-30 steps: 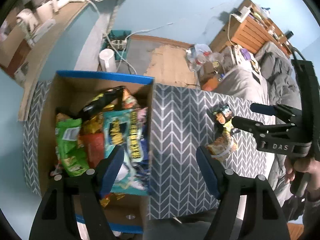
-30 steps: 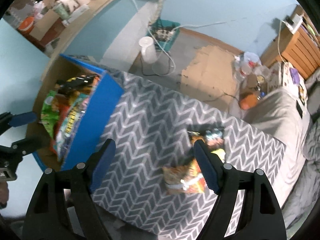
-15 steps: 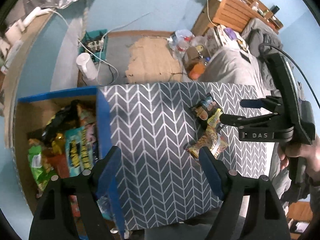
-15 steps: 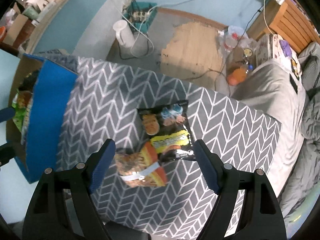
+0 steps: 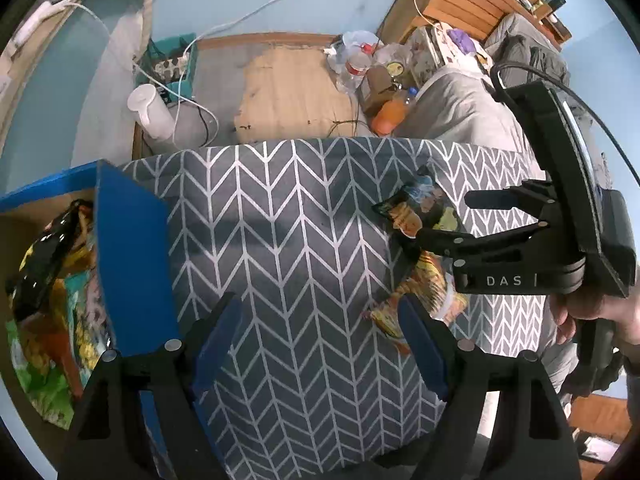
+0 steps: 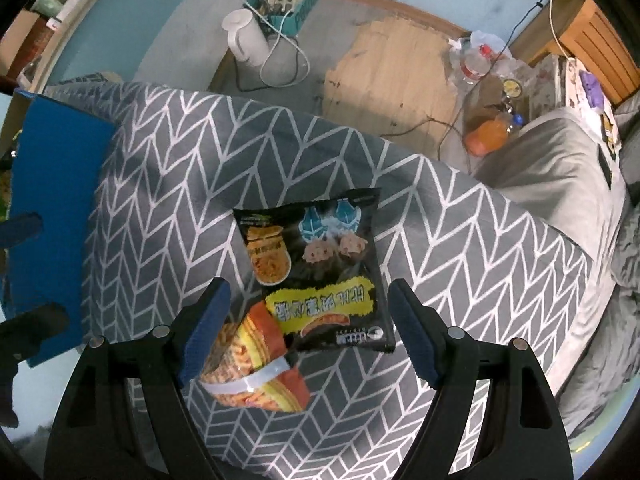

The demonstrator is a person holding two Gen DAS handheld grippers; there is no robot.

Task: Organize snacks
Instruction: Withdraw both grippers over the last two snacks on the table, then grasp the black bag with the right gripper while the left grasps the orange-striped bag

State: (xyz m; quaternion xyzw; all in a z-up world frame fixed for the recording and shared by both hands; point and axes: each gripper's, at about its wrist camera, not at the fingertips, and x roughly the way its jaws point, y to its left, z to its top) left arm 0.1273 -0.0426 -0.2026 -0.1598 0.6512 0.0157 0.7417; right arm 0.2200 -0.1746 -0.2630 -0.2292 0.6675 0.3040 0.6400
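A black snack bag lies flat on the grey chevron tablecloth, overlapping an orange noodle-snack bag. My right gripper hangs open just above them, pointing down, the black bag's lower edge between its fingers. The left wrist view shows that right gripper over the black bag and the orange bag. My left gripper is open over bare cloth, between the bags and a blue-edged cardboard box that holds several snack packets.
Past the table's far edge the floor holds a white jug, a teal basket with a power strip, a cardboard sheet, bottles and an orange drink. A grey bed flanks the table's right side.
My left gripper swung from above the box to the right over the cloth and came lower. My right gripper sank toward the two bags, which now look larger between its fingers.
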